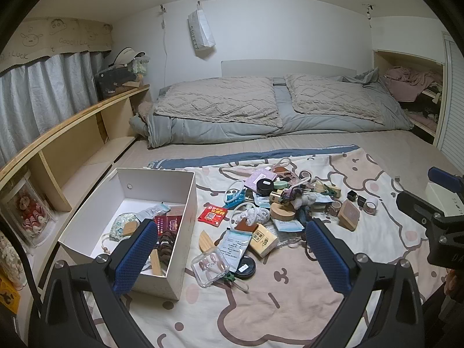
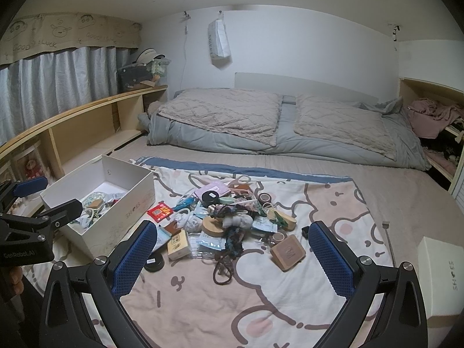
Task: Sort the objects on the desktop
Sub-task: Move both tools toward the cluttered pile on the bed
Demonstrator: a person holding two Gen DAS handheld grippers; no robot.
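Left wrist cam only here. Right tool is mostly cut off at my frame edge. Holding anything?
Observer: No. The right tool is open with nothing between its pads, above the blanket.
Operator: Any print on the white box's outer wall?
Observer: Yes. The white box reads SHOES on its long outer side.
Operator: What's the white thing behind the right tool?
Observer: A second white piece marked SHOES, beside the blanket's right edge. I cannot tell whether it is a lid or a box.

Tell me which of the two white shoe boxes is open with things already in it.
The white box on the left, beside the pile. It has no lid, and small items lie inside. The other box, at the far right edge, shows only its closed top.
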